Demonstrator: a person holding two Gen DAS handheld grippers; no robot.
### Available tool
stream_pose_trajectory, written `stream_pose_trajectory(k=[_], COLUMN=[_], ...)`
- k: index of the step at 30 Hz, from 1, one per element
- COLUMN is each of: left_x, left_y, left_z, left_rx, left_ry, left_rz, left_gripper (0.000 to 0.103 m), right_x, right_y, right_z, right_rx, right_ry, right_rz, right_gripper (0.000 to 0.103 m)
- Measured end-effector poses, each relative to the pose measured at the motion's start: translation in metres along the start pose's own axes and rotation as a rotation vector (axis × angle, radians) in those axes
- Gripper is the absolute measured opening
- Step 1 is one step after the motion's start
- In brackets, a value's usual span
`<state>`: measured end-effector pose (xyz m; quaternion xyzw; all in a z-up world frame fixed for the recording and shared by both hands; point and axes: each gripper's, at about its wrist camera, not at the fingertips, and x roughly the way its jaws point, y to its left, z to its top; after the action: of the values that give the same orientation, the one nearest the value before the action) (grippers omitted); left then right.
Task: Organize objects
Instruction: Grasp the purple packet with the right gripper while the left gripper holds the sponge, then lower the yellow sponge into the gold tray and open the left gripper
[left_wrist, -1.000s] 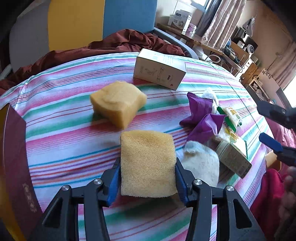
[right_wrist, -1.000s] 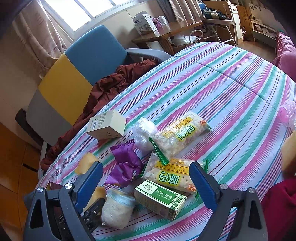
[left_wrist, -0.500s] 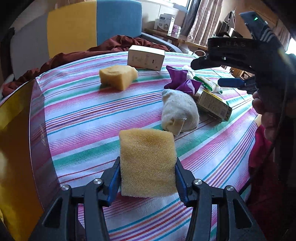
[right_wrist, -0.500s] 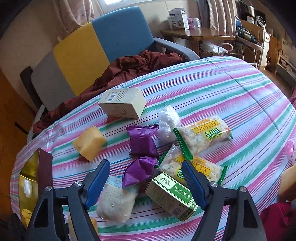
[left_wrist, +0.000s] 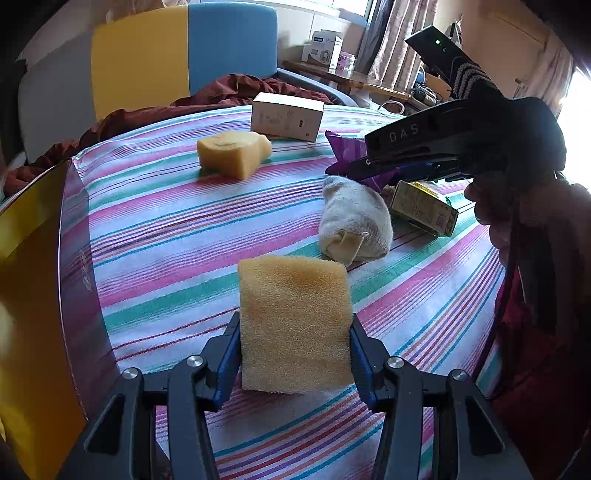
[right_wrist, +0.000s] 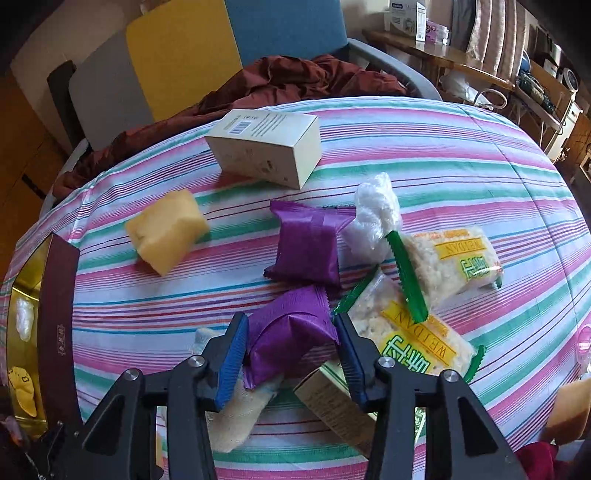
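Observation:
My left gripper is shut on a flat yellow sponge and holds it above the striped tablecloth. My right gripper has its jaws on both sides of a purple snack packet, touching or nearly touching it; it also shows in the left wrist view. A second purple packet, a thick yellow sponge, a rolled white sock and a green box lie on the table.
A gold-lined dark red box stands open at the table's left edge. A white carton, two cracker packs, a white plastic bundle lie further back. A chair with a brown cloth stands behind.
My right gripper has come down and narrowed around the near purple packet. My left gripper keeps the flat sponge, drawn back slightly toward the table's near left.

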<state>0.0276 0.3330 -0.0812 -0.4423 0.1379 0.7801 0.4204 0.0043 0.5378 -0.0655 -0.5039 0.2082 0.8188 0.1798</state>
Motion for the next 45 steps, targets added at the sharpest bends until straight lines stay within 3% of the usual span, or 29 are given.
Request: stream_pose_trajectory(k=[2, 13, 23, 32, 39, 45], left_x=[0.000, 0.001, 0.001, -0.005, -0.055, -0.103], left_y=[-0.001, -0.003, -0.002, -0.004, -0.002, 0.049], left_z=[-0.001, -0.002, -0.002, -0.002, 0.008, 0.012], left_rx=[0.003, 0.011, 0.009, 0.012, 0.016, -0.095], left_ry=[-0.002, -0.010, -0.010, -0.010, -0.117, -0.191], left_rz=[0.001, 0.011, 0.010, 0.028, 0.016, 0.083], left_gripper=[0.053, 0.054, 0.054, 0.052, 0.052, 0.052], right_x=[0.002, 0.007, 0.002, 0.000, 0.000, 0.000], right_y=[0.001, 0.005, 0.006, 0.010, 0.014, 0.019], right_z=[-0.003, -0.006, -0.009, -0.012, -0.014, -0.016], right_rx=[-0.008, -0.062, -0.079, -0.110, -0.121, -0.134], right_ry=[0.029, 0.050, 0.048, 0.039, 0.033, 0.028], right_rz=[0.037, -0.008, -0.007, -0.038, -0.050, -0.063], right_gripper=[0.052, 0.055, 0.040, 0.039, 0.039, 0.039])
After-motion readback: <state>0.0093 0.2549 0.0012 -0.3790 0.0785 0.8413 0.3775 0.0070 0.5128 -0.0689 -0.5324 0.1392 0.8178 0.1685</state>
